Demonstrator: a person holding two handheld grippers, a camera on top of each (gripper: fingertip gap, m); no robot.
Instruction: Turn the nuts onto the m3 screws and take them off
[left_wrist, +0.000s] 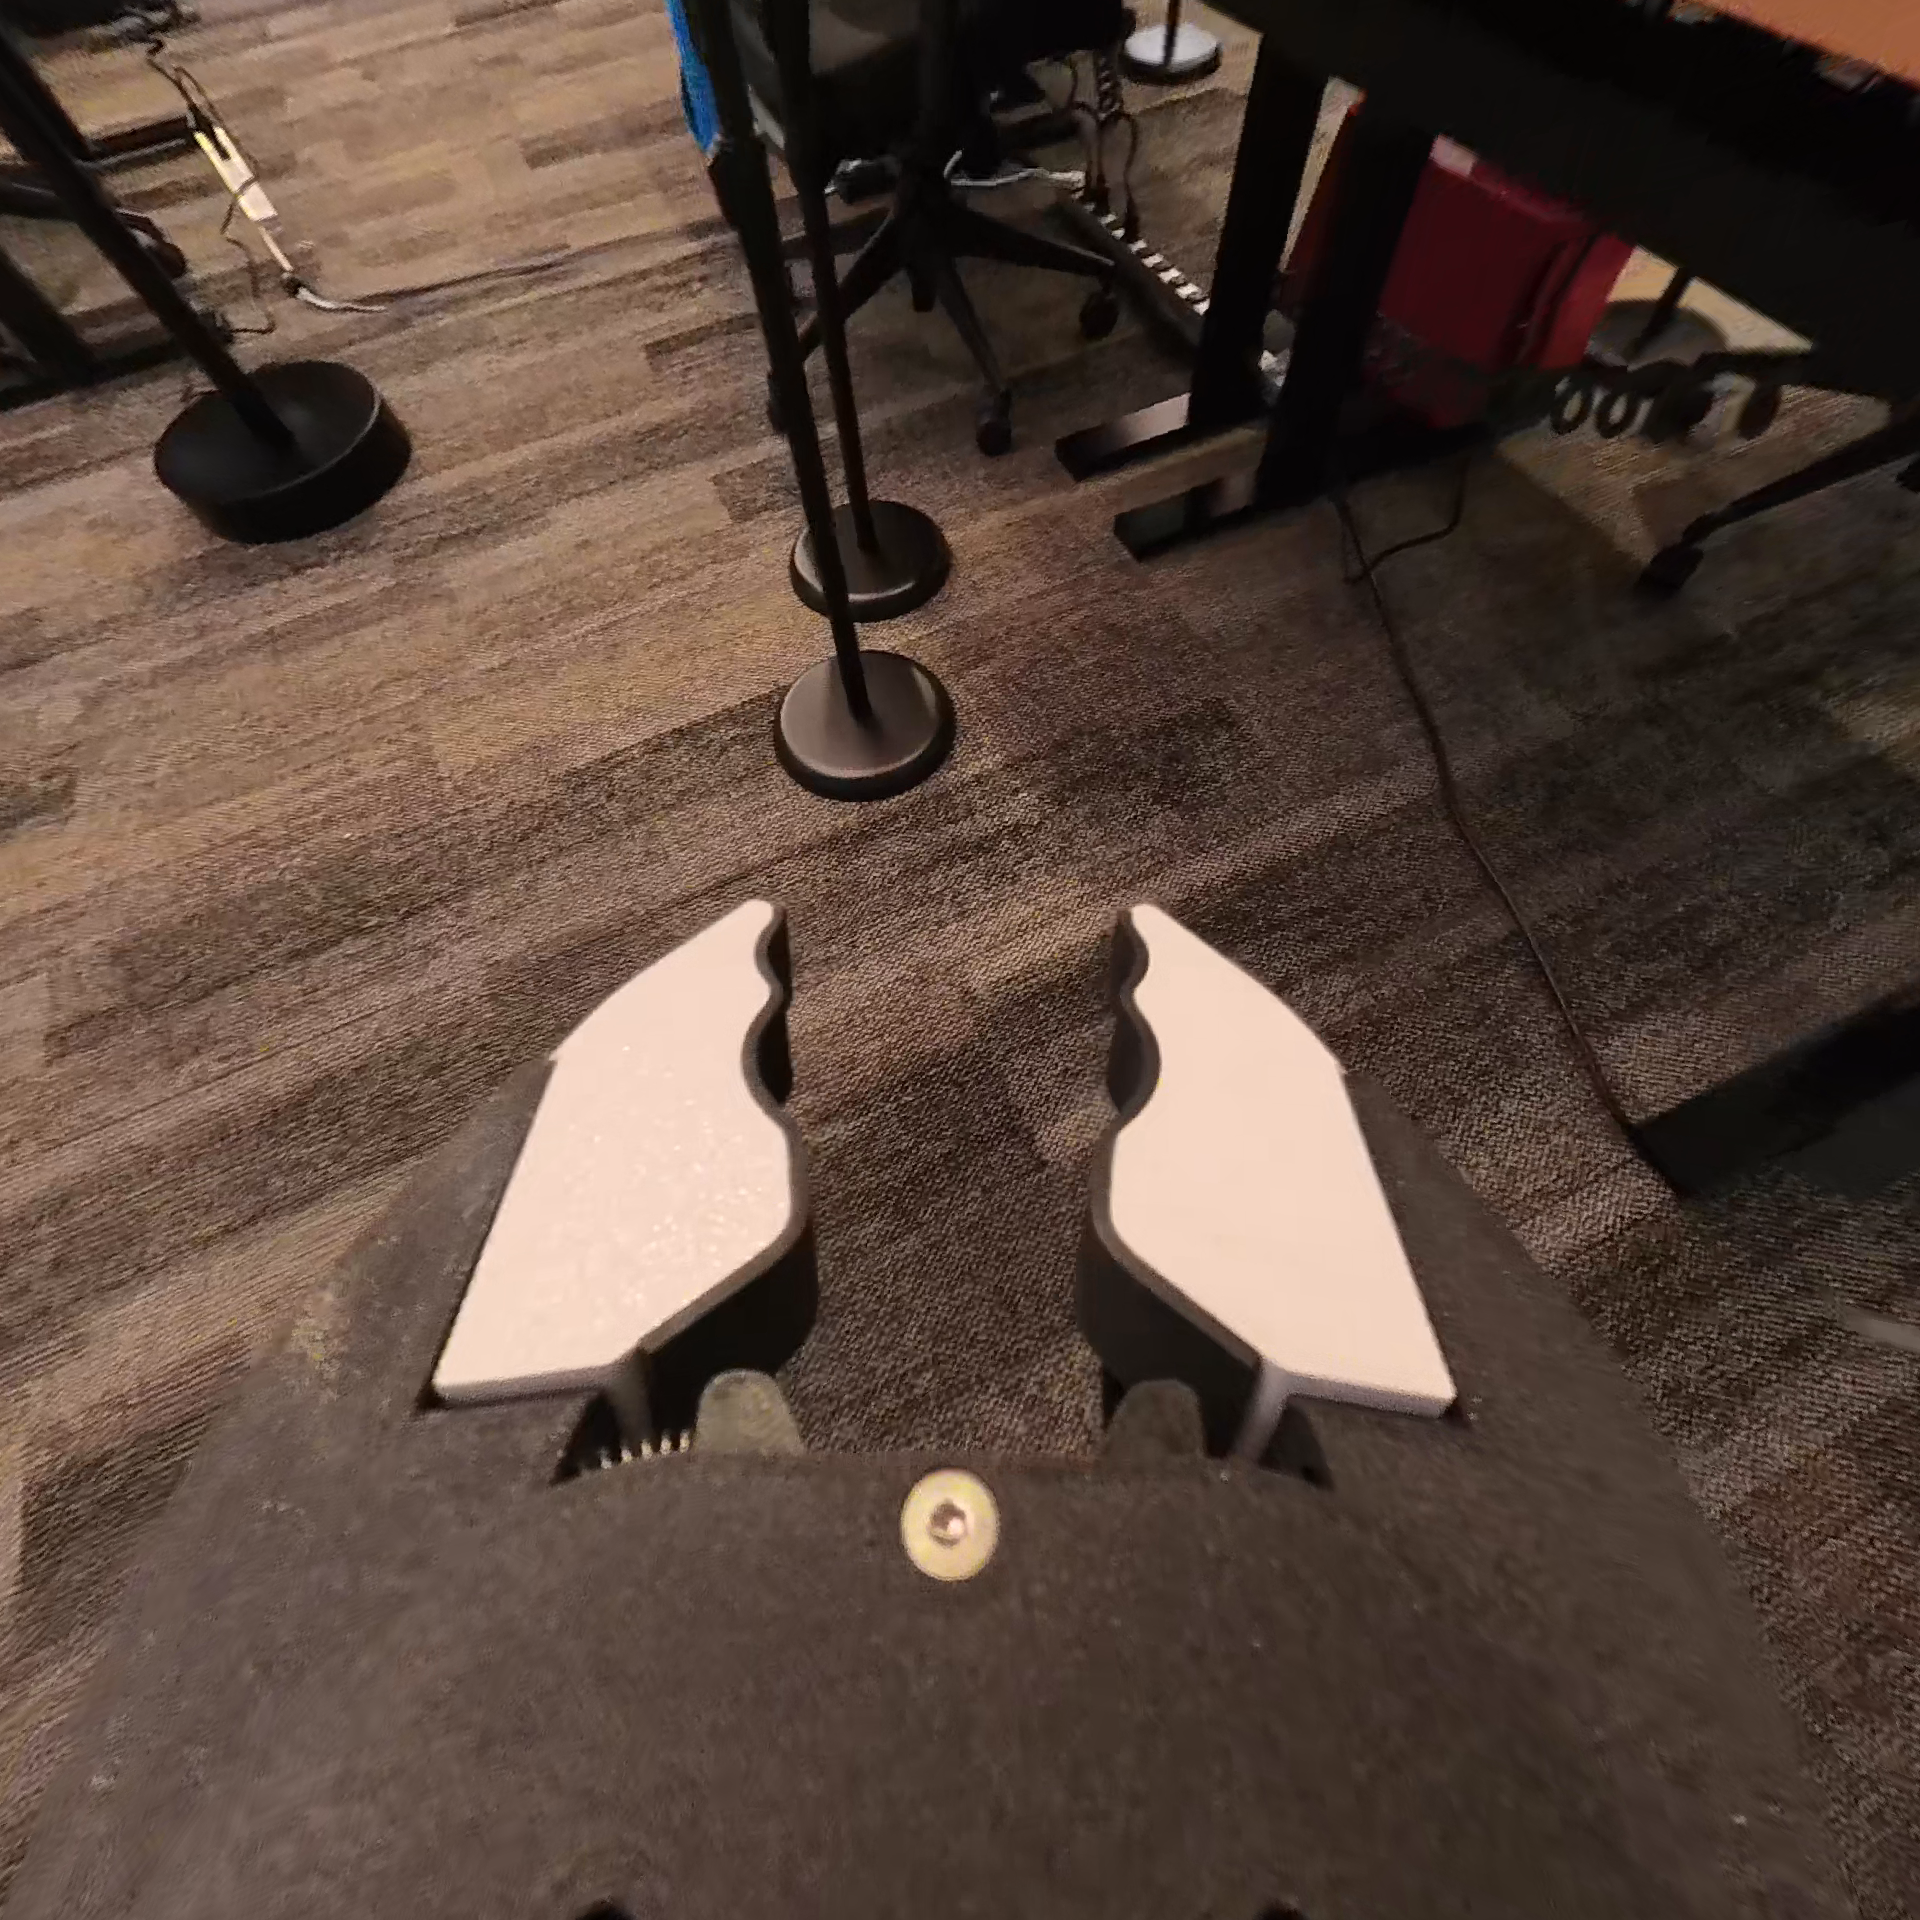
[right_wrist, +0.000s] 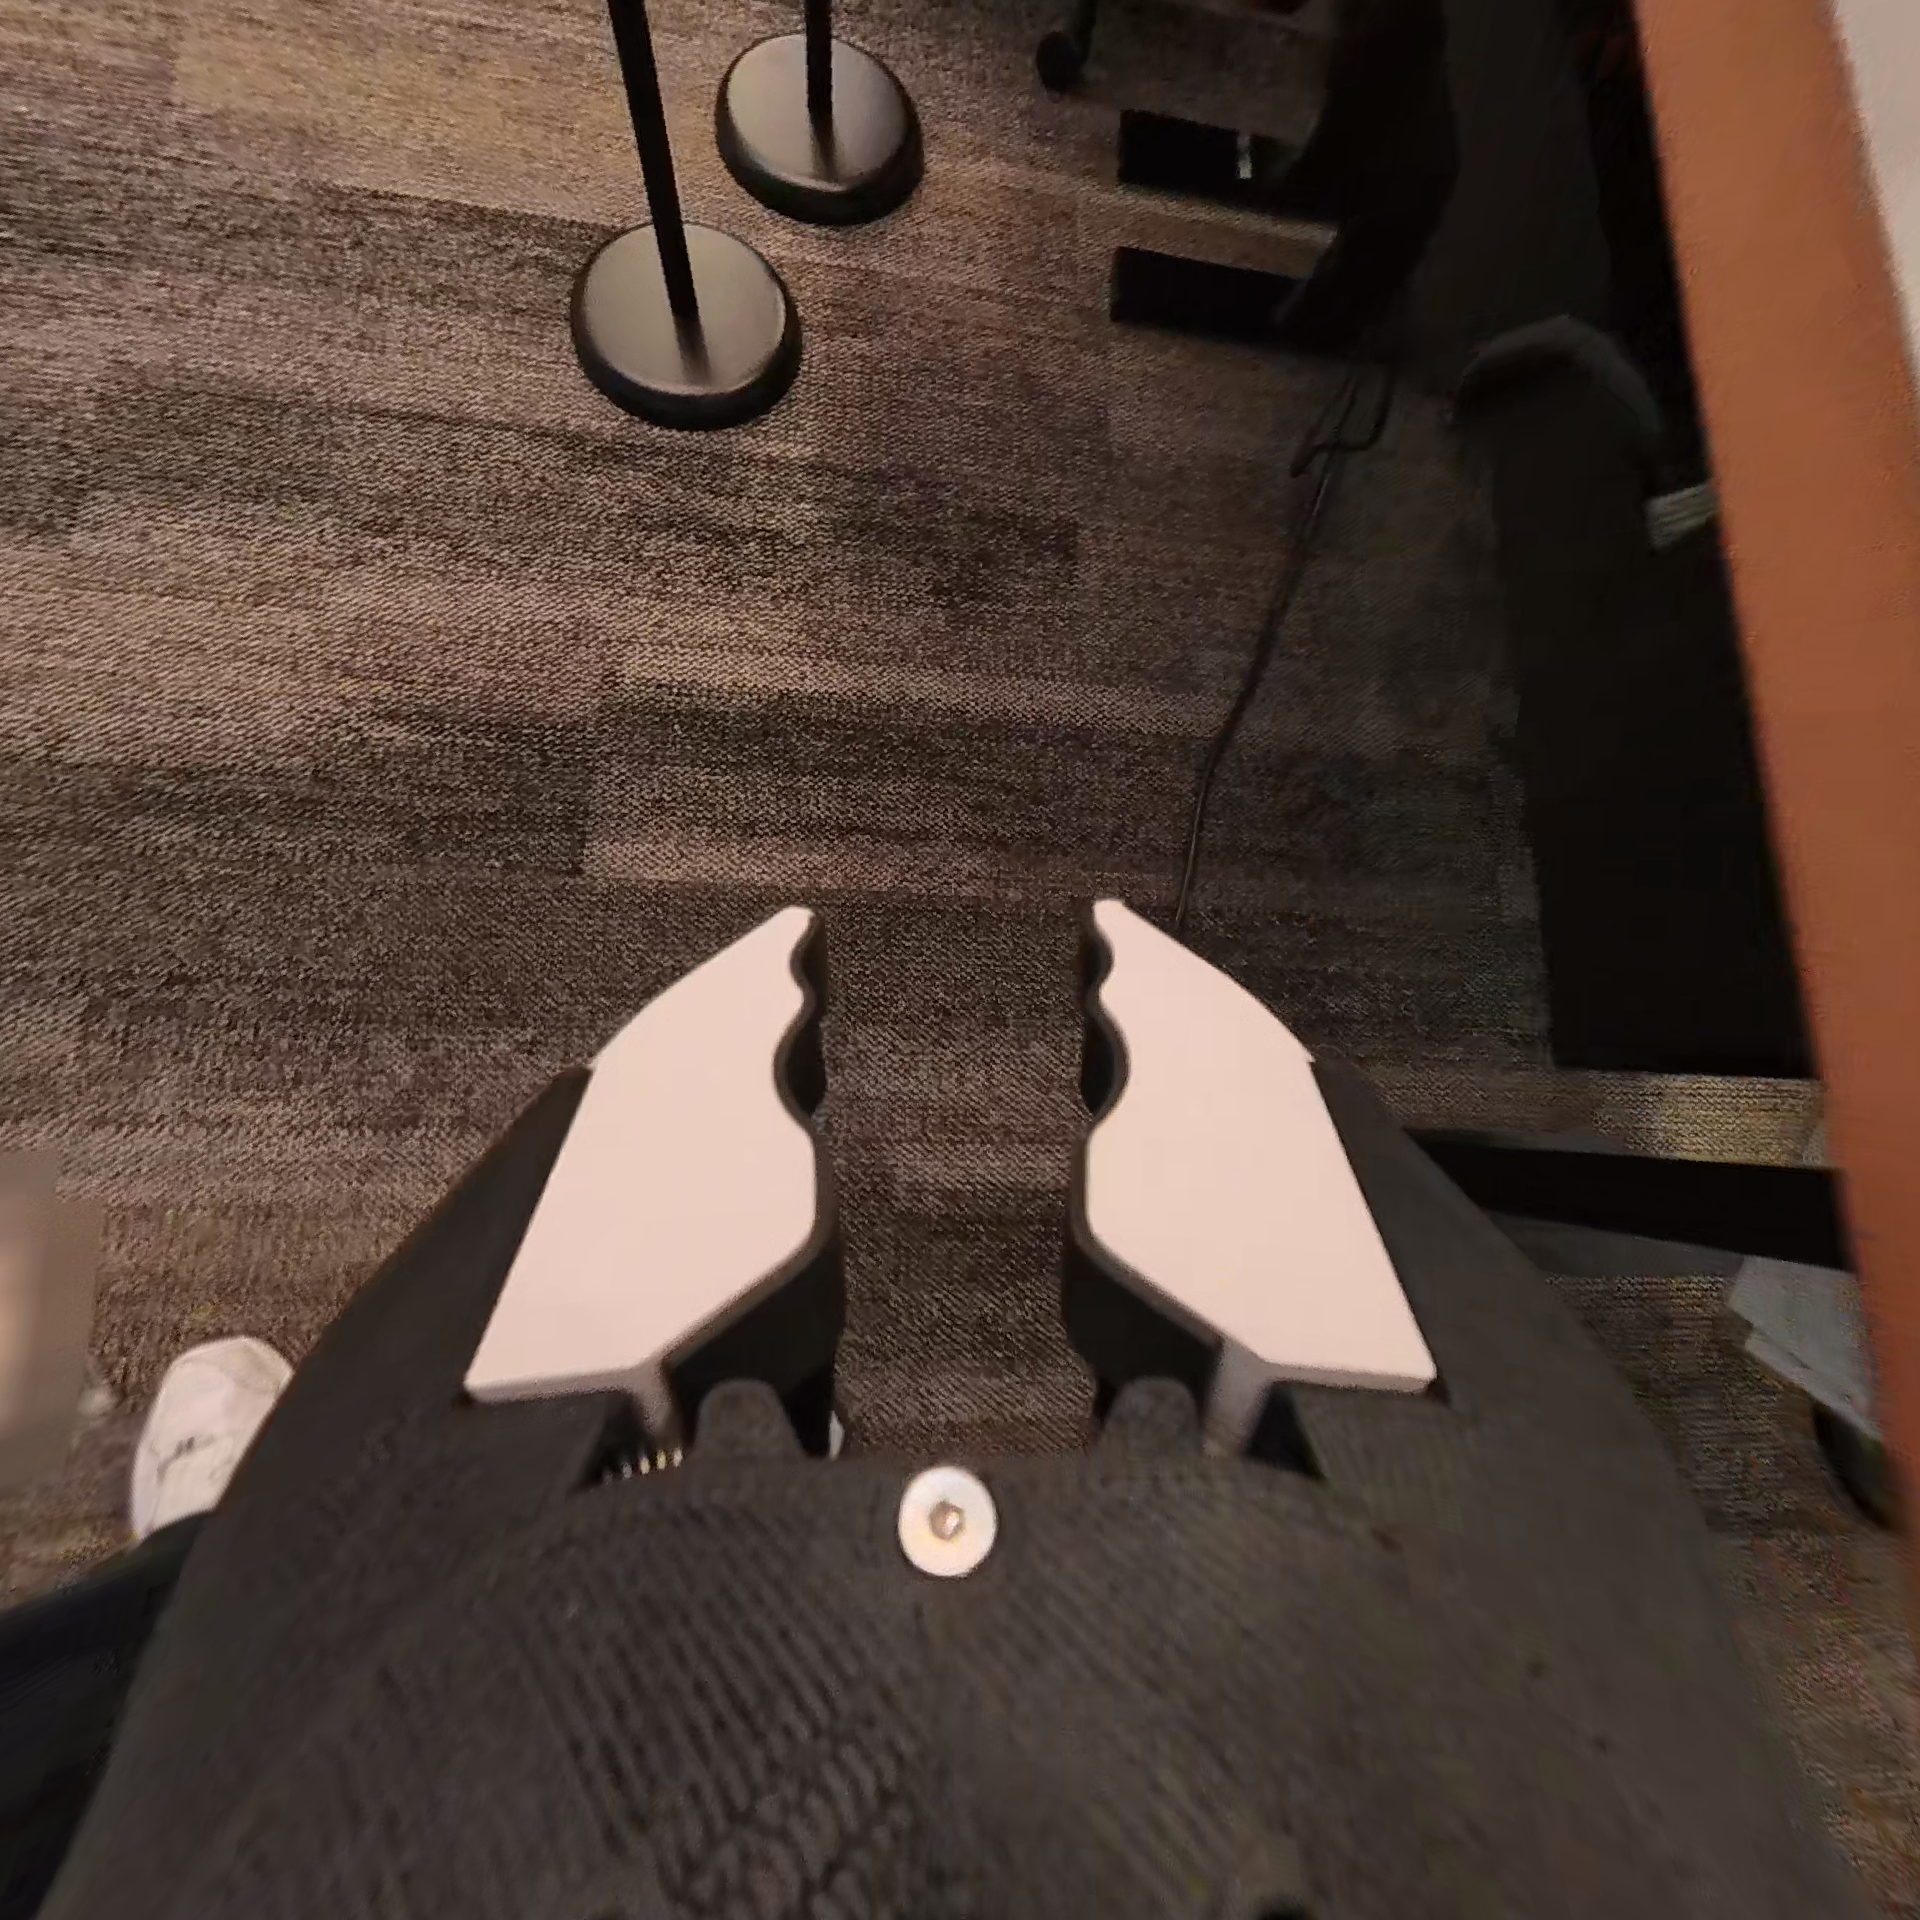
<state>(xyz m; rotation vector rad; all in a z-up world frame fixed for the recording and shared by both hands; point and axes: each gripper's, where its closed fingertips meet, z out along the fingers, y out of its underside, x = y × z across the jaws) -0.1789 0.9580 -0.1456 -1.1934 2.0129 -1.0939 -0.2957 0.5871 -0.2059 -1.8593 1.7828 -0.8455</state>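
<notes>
No nuts or screws show in either view. My left gripper (left_wrist: 951, 920) is open and empty, its white-faced fingers (left_wrist: 644, 1164) pointing down at the grey carpet. My right gripper (right_wrist: 953, 920) is also open and empty, its fingers (right_wrist: 675, 1174) likewise over the carpet, beside a brown table edge (right_wrist: 1787, 623) at the right of the right wrist view.
Black round stand bases with poles stand on the carpet (left_wrist: 864, 722) (left_wrist: 281, 447) (right_wrist: 686, 322) (right_wrist: 819, 125). Black desk legs (left_wrist: 1299, 312), an office chair base (left_wrist: 987, 249), a red box (left_wrist: 1496, 270) and a floor cable (left_wrist: 1507, 883) lie at the right. A white shoe (right_wrist: 203, 1423) shows at lower left. The grippers' ends are close to 40 centimetres from one another.
</notes>
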